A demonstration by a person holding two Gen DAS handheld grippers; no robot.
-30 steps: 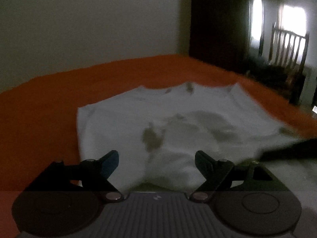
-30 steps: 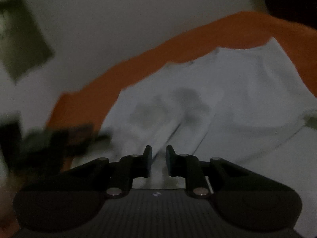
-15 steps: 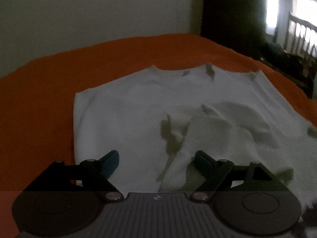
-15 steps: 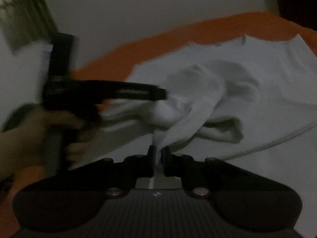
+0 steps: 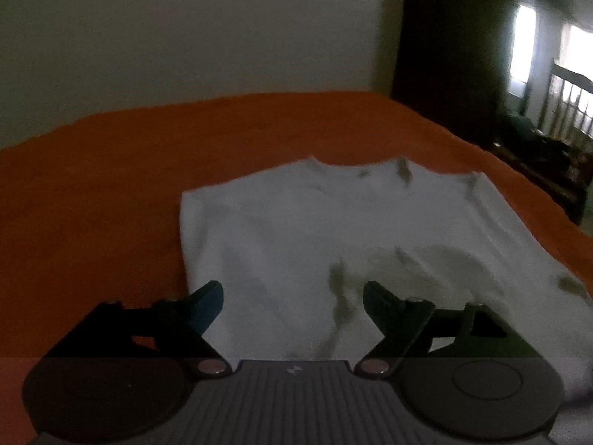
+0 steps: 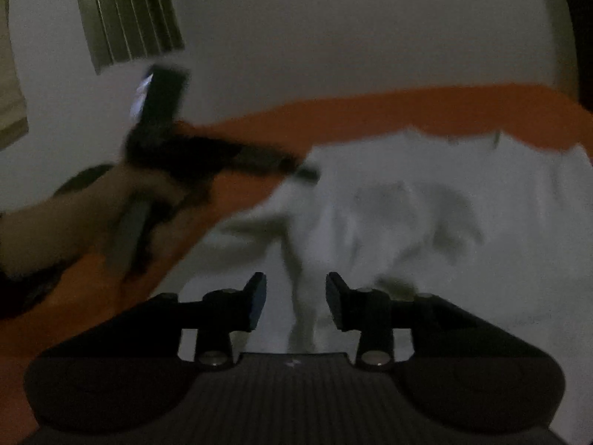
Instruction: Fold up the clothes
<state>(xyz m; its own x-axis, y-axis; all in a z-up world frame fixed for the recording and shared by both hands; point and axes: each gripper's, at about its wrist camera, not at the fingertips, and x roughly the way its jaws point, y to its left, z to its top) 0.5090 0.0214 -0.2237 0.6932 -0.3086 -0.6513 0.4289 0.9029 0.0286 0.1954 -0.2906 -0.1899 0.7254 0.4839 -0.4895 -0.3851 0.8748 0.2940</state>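
L to R. Person's hand (image 6: 92, 218) sat at far left of the right wrist view, blurred, carrying the left gripper (image 5: 292, 296); its jaws stood wide apart w/ nothing between, hovering over the near part of the white shirt (image 5: 333, 230). Shirt lay spread on the orange bed cover (image 5: 92, 200), collar at the far end, L side flat, a rumpled hump toward the R.

Right gripper (image 6: 295, 302): half a sec before it was pinched on a lifted ridge of cloth; its jaws had just been opening, now apart. A limp fold still ran between the fingers but the pads didn't look to press it — released.

Judgement: one fold/drag done, cloth dropped; hump prob. needs smoothing before next grab.
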